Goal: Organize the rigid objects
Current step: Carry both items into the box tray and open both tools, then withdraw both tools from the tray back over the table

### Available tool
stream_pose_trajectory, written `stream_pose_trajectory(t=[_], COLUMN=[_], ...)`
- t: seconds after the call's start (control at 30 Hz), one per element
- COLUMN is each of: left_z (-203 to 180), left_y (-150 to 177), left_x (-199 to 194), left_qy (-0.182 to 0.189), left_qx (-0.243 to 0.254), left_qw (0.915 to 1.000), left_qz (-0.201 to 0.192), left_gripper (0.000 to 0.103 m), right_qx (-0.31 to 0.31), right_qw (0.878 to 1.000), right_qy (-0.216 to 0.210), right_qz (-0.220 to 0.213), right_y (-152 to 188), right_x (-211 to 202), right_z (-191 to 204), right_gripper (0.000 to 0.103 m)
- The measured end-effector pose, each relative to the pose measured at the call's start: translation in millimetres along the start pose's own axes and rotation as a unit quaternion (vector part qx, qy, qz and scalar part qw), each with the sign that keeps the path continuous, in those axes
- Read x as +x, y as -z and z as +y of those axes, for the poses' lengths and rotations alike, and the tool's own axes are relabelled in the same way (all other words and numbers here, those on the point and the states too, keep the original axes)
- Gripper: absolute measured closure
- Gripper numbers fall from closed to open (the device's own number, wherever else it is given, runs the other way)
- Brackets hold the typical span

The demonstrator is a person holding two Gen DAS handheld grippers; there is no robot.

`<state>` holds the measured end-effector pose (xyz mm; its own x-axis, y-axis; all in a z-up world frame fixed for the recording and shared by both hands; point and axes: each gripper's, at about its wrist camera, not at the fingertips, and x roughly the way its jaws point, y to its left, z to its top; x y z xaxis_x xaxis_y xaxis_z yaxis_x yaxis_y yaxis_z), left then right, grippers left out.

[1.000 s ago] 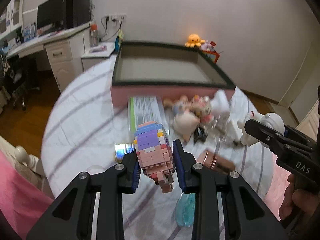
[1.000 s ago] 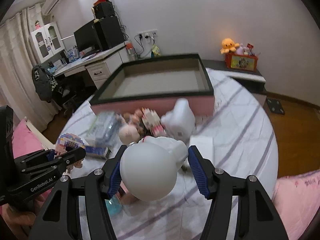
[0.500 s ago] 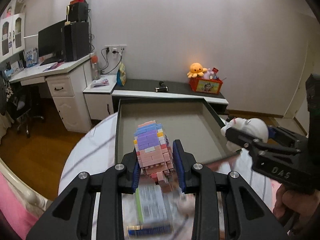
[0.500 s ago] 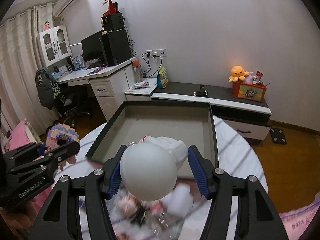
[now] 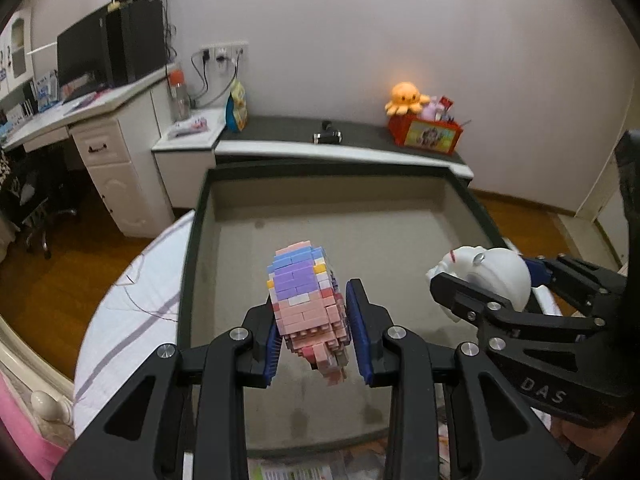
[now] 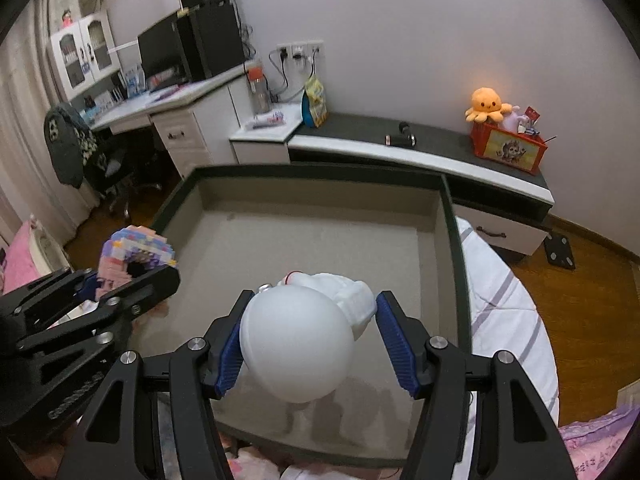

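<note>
Above the bare-floored box (image 5: 192,264), both tongs (image 5: 316,330) (image 6: 310,338) grip toys.

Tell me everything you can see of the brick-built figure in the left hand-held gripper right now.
The brick-built figure is made of small plastic-looking bricks: purple and blue on top, with yellow and white bits, pink below, and darker pink pieces hanging at its near end. The left hand-held gripper is shut on it, blue pads pressing both sides. It hangs tilted above the tray, touching nothing else.
</note>
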<state>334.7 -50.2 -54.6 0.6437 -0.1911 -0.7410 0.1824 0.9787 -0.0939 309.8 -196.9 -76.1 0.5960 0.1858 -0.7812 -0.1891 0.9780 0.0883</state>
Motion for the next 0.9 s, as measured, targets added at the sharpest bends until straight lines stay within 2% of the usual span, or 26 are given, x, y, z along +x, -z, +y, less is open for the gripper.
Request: stream_pose_trajectory(t=[0.07,0.1,0.13,0.17,0.2,0.23,0.27,0.3,0.4,0.57,0.9], left_z=[1,2,3,5,7,11,15,19,28,27,23], left_y=[1,3,4,4,5,5,5,6,9,15,35], left_x=[6,6,5,2,0,-2,-5,-11,-31,-67,-146], left_qy=[-0.004,-0.006,-0.012,-0.025,-0.034,-0.042,-0.054,-0.06,-0.051,-0.055,-0.066], left_qx=[-0.001,-0.001,-0.002,-0.005,-0.009,-0.014,-0.021,-0.028,-0.038,-0.025,-0.024], left_qw=[1.0,1.0,0.9999,0.9997,0.9994,0.999,0.9983,0.9978,0.9976,0.9964,0.9909], left_qz=[0.005,0.005,0.004,0.001,0.001,0.001,-0.001,-0.007,-0.029,-0.059,-0.115], left_gripper=[0.07,0.063,0.06,0.054,0.039,0.03,0.015,0.007,0.0,0.0,0.0], right_qx=[-0.001,-0.004,-0.007,-0.007,-0.004,-0.001,0.006,0.011,0.017,0.037,0.045], right_qw=[1.0,1.0,1.0,1.0,1.0,1.0,1.0,1.0,1.0,0.999,0.992], right_qy=[0.0,-0.002,-0.003,0.001,0.006,0.008,0.005,0.004,0.014,0.004,0.036], right_qz=[0.016,0.023,0.027,0.027,0.024,0.022,0.018,0.017,0.001,-0.038,-0.114], right_y=[2,4,5,6,7,7,8,9,10,14,33], right_x=[8,10,11,11,9,7,3,0,-14,-46,-121], right_z=[-1,0,1,0,-1,-2,-5,-7,-8,-6,9], right_gripper=[0.04,0.039,0.034,0.029,0.021,0.018,0.018,0.016,0.0,0.0,0.0])
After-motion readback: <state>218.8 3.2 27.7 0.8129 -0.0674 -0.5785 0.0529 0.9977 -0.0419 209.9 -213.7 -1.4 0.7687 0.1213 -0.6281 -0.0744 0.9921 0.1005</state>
